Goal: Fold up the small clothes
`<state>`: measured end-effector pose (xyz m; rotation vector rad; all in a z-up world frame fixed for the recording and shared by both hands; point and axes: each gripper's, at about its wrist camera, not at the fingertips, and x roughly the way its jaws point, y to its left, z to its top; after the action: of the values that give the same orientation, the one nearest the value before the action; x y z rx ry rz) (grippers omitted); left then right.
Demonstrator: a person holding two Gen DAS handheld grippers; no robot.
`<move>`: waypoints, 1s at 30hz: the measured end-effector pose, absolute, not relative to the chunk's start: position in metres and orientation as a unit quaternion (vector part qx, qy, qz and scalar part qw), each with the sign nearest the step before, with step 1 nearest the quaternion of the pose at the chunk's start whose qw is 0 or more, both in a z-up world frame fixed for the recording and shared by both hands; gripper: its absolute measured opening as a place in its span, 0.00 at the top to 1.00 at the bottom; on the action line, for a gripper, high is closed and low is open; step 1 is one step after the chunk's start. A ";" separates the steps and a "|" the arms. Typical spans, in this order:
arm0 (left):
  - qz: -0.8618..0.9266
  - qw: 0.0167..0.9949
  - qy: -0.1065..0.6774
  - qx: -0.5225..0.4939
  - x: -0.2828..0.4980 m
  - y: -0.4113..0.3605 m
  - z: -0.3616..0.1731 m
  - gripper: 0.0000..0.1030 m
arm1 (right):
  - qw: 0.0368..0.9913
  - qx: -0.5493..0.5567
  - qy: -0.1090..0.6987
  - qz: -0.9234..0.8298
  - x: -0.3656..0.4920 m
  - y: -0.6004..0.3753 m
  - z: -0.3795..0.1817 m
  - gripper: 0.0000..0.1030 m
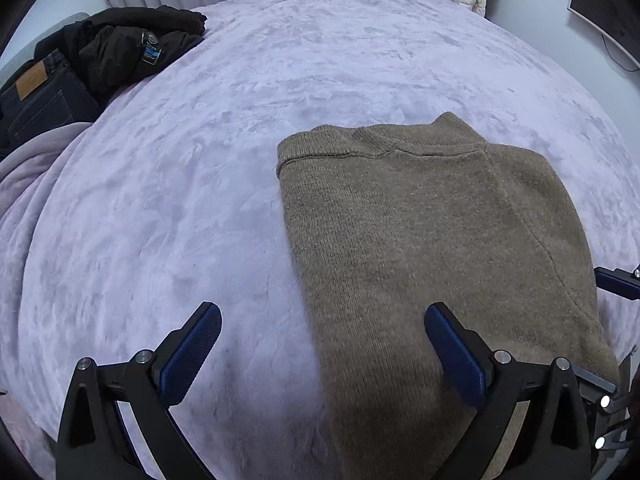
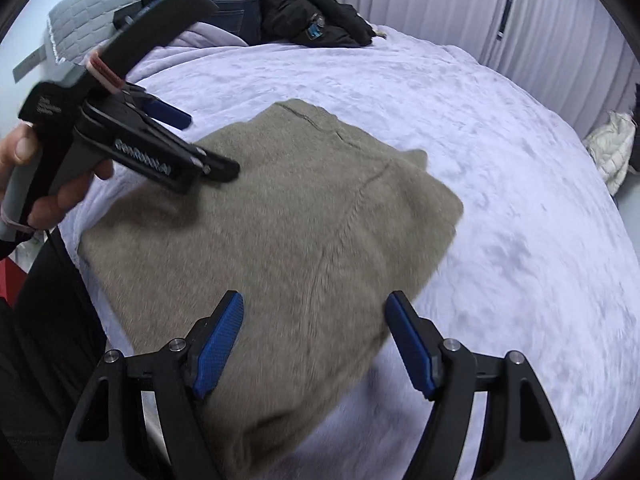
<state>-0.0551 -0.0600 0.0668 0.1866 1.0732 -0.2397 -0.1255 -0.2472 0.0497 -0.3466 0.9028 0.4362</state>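
A brown knit sweater [image 1: 420,240] lies folded into a flat rectangle on the lilac plush bedspread [image 1: 200,200], neckline toward the far side. My left gripper [image 1: 322,314] hovers open over its left edge, one blue pad above the bedspread and the other above the knit, nothing between them. In the right wrist view the sweater [image 2: 280,220] sits just ahead of my right gripper [image 2: 315,300], which stands open above the sweater's near right corner and holds nothing. A hand holds the left gripper [image 2: 210,144] above the sweater's far left side.
Dark jeans [image 1: 36,92] and a black jacket [image 1: 132,44] are piled at the head of the bed by a grey headboard [image 2: 100,12]. A white puffer jacket [image 2: 612,148] lies beyond the far edge. Curtains [image 2: 540,32] line the wall. The person's dark-clothed legs [image 2: 36,340] stand at the near bed edge.
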 end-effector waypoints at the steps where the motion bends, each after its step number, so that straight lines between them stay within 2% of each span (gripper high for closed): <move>1: -0.113 0.852 0.502 0.094 -0.062 -0.060 0.072 0.01 | 0.863 -0.161 0.436 0.200 -0.129 -0.248 0.051 0.26; 9: -0.077 0.861 0.493 0.096 -0.099 -0.061 0.091 0.01 | 0.877 -0.118 0.440 0.151 -0.157 -0.236 0.087 0.25; 18: -0.078 0.850 0.517 0.062 -0.115 -0.068 0.078 0.01 | 0.867 -0.092 0.478 0.104 -0.156 -0.226 0.081 0.25; 30: -0.064 0.856 0.512 0.044 -0.122 -0.066 0.076 0.01 | 0.864 -0.090 0.488 0.085 -0.155 -0.222 0.076 0.25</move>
<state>-0.1219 -0.0656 0.0763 0.0923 1.0756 -0.1349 -0.1553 -0.2219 0.0756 -0.1877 1.0238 0.1778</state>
